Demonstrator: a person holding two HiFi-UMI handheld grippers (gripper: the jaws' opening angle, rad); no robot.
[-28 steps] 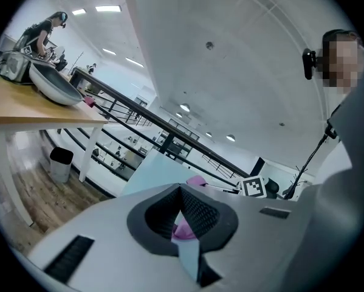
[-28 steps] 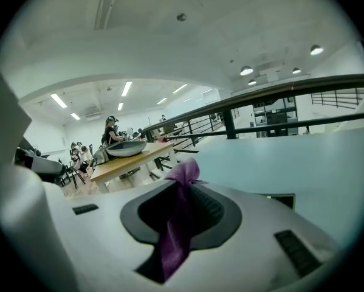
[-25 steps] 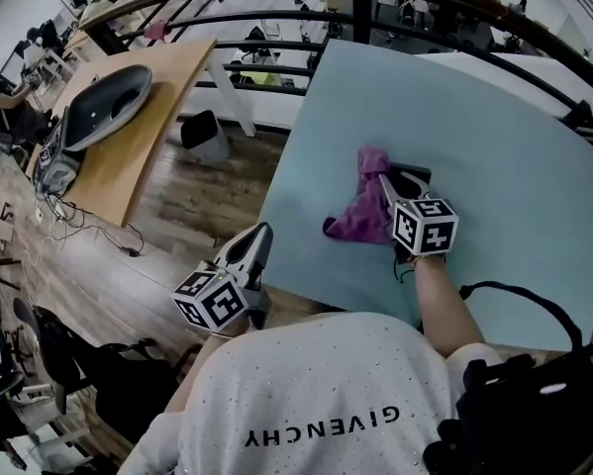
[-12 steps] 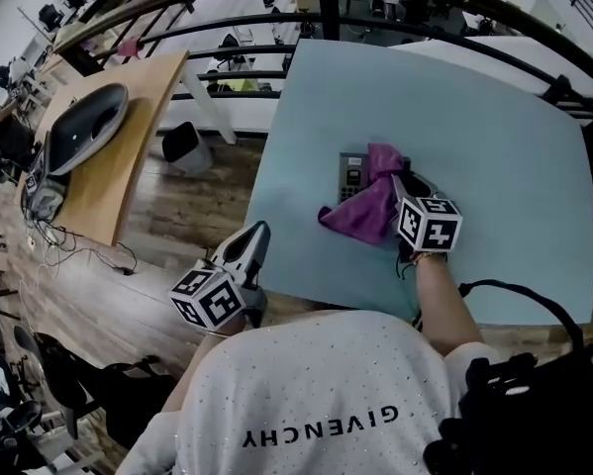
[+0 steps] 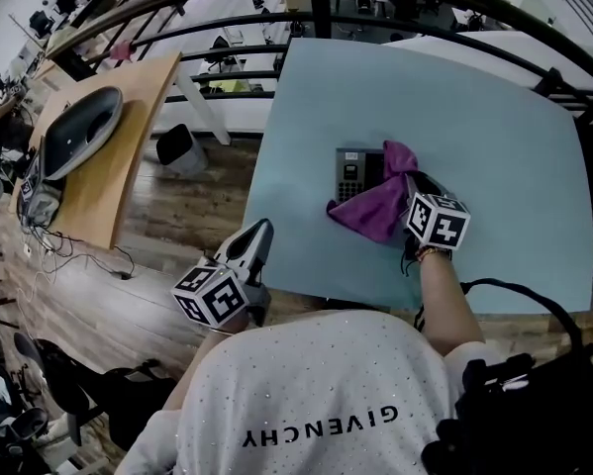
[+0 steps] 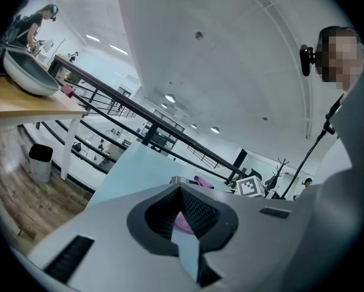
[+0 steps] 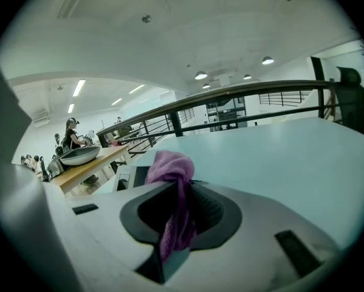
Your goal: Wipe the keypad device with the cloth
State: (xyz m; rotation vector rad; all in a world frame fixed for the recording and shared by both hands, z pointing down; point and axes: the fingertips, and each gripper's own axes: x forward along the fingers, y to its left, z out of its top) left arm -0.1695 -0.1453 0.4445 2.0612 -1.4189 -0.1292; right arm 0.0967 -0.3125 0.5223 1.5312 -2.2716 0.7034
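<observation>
A pale-blue counter (image 5: pixel 494 117) carries the keypad (image 5: pixel 351 173). Just right of it the right gripper (image 5: pixel 405 184) has its fingers (image 7: pixel 211 210) pinching the cloth (image 5: pixel 375 206) — best swept flat and lightly across the keys. The left gripper (image 5: pixel 259 237), closed and empty, hangs well apart.

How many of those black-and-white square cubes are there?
2. One cube rides the left tongs, off the table's near edge; the other rides the right tongs, gripping the purple cloth.
</observation>
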